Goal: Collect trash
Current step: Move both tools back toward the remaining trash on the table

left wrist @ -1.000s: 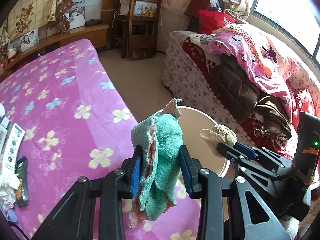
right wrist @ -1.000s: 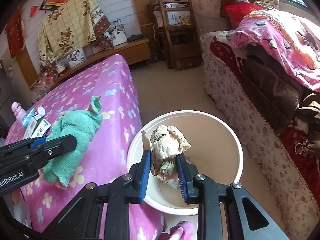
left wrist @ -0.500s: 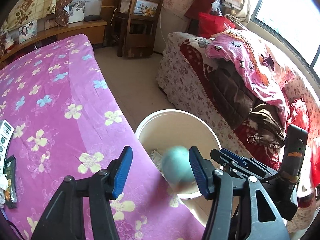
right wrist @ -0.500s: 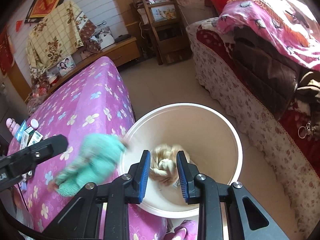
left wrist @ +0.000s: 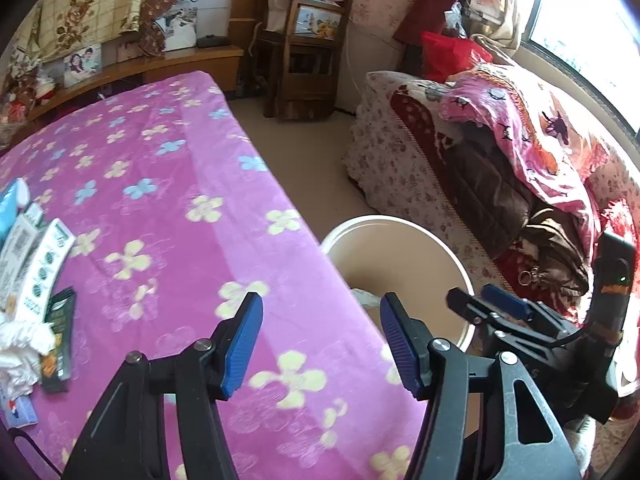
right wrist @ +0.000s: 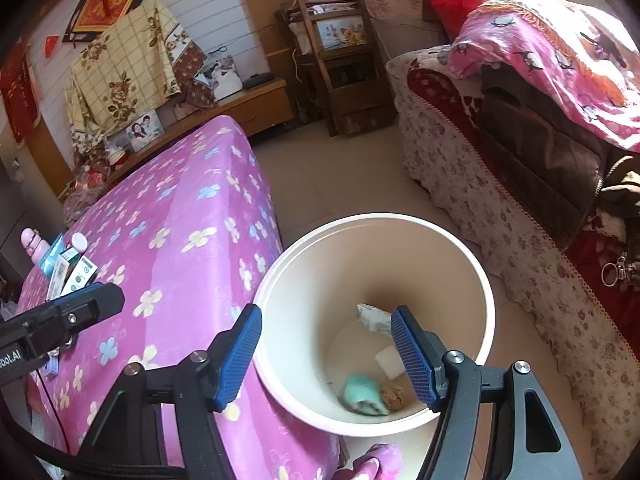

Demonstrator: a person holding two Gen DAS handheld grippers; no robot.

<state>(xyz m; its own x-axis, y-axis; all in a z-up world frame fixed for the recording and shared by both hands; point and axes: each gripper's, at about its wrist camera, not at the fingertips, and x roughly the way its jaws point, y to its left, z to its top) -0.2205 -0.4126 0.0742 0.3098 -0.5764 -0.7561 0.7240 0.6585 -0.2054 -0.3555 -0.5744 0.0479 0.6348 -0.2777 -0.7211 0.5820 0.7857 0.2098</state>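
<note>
A cream round bin (right wrist: 484, 280) stands on the floor beside the bed; it also shows in the left wrist view (left wrist: 452, 252). In its bottom lie a green towel (right wrist: 360, 394), a beige crumpled wad (right wrist: 394, 394) and scraps of paper (right wrist: 374, 318). My right gripper (right wrist: 326, 354) is open and empty above the bin. My left gripper (left wrist: 320, 340) is open and empty over the bed's edge, left of the bin. White crumpled tissue (left wrist: 20, 344) lies on the bed at the far left.
The bed has a pink flowered cover (left wrist: 160, 200). Boxes and packets (left wrist: 40, 264) lie at its left side, with a pink bottle (right wrist: 34, 246). A sofa with blankets (left wrist: 520, 168) stands right of the bin. A wooden chair (left wrist: 308, 40) stands behind.
Both grippers opened. The green towel left my left gripper and the beige wad left my right gripper; both now lie in the bin. The left gripper drew back over the bed.
</note>
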